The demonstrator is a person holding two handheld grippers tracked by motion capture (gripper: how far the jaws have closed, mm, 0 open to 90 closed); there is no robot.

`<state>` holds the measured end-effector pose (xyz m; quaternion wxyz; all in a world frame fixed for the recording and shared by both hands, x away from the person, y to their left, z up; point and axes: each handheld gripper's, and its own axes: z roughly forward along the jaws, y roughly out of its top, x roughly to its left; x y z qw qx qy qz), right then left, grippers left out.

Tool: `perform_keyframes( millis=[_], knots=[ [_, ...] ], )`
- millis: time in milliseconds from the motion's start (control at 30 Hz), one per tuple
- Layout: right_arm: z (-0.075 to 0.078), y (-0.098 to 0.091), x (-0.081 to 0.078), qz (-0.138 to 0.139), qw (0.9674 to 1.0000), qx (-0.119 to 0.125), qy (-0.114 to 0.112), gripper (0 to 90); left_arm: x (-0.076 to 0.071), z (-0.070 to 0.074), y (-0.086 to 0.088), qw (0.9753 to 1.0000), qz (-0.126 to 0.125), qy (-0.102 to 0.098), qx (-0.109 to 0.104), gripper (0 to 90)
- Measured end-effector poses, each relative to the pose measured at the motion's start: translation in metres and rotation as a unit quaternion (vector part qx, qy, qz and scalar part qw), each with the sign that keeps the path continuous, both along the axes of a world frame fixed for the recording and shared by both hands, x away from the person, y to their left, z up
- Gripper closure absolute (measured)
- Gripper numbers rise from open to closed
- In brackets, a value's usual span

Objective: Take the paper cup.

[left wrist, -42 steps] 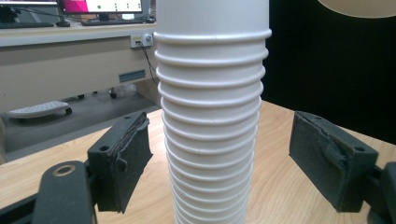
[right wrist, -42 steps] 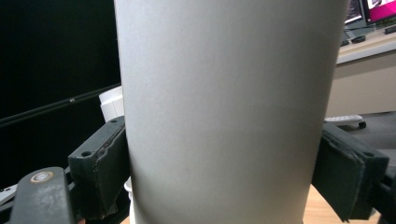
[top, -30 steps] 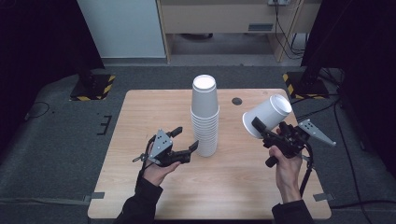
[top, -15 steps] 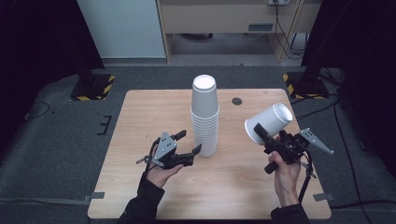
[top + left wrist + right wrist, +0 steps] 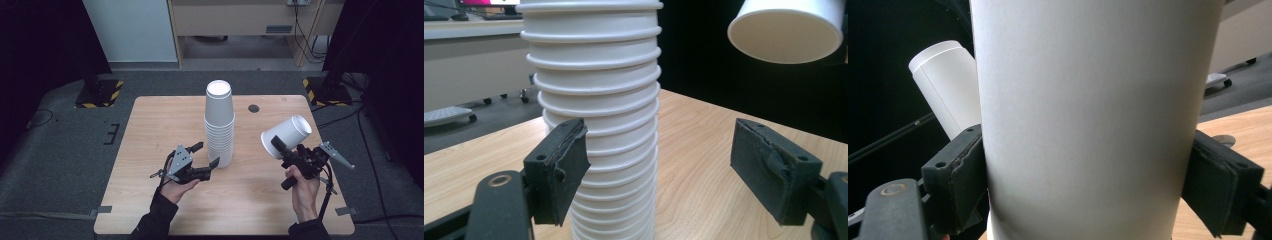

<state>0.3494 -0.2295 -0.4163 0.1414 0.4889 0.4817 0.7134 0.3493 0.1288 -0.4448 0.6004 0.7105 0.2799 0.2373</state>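
right tongs [image 5: 278, 145] pinch a single white cup [image 5: 286, 135] by its side wall, tilted in the air above the surface [image 5: 150, 125]; left tongs [image 5: 209, 155] stand spread, one pad beside the stack of cups [image 5: 220, 125]. thin paper, light, likely crushes easily: grip gently mid-wall. cup's inside not visible here.

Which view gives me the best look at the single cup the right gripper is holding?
The high view: the single cup shows whole, tilted, held above the table by the right gripper. The right gripper view shows just its side wall between the jaws; the left gripper view catches its open mouth.
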Motion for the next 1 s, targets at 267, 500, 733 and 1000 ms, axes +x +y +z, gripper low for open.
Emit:
perform_keyframes(
  millis=[267,500,733,1000],
  knots=[
    [-0.005,-0.005,-0.001,0.0,0.9997,0.018,0.015,15.1,-0.006,-0.001,-0.01,0.9998,-0.012,-0.008,-0.014,24.6],
    [-0.007,-0.009,0.0,-0.004,0.9995,0.026,0.017,15.1,-0.011,-0.003,-0.021,0.9993,-0.03,-0.015,-0.018,26.2],
    [-0.005,-0.011,-0.003,-0.003,0.9991,0.041,0.014,15.0,-0.015,-0.003,-0.036,0.9985,-0.046,-0.024,-0.019,29.1],
    [-0.007,-0.013,-0.003,-0.001,0.9984,0.051,0.023,15.1,-0.013,-0.001,-0.052,0.9976,-0.056,-0.033,-0.023,29.6]
  ],
)
